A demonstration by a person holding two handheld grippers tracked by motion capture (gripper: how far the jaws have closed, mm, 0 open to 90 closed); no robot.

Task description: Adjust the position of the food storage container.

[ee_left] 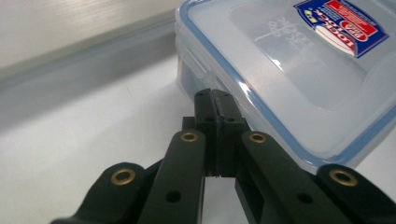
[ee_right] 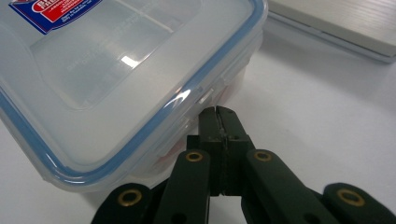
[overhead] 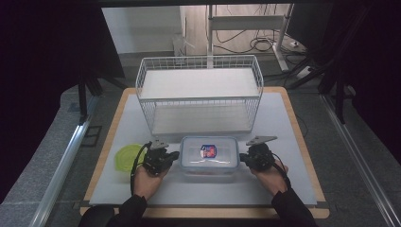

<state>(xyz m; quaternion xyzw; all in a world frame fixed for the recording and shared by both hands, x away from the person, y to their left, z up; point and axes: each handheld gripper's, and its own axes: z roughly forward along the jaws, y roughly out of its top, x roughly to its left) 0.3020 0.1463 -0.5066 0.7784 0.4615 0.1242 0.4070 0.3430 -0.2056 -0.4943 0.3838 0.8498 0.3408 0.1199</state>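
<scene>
Wooden table [overhead: 109,142] under a white mat [overhead: 279,123]; grey floor, cables behind. Green lid [overhead: 126,158] at left. Left gripper [overhead: 176,154] closed, empty, beside the clear lidded container [overhead: 208,153]. Right gripper [overhead: 243,156] closed, empty. Wire basket [overhead: 198,94] behind the container.

What I count on my table

I hold two black two-jaw grippers, my left gripper [overhead: 176,155] and my right gripper [overhead: 242,157], one in each hand. Between them sits one clear rectangular plastic box with a blue-sealed lid [overhead: 208,153], bearing one red-and-blue sticker [overhead: 208,151]. There is one white wire basket [overhead: 198,92] and one round yellow-green lid [overhead: 127,156].
</scene>
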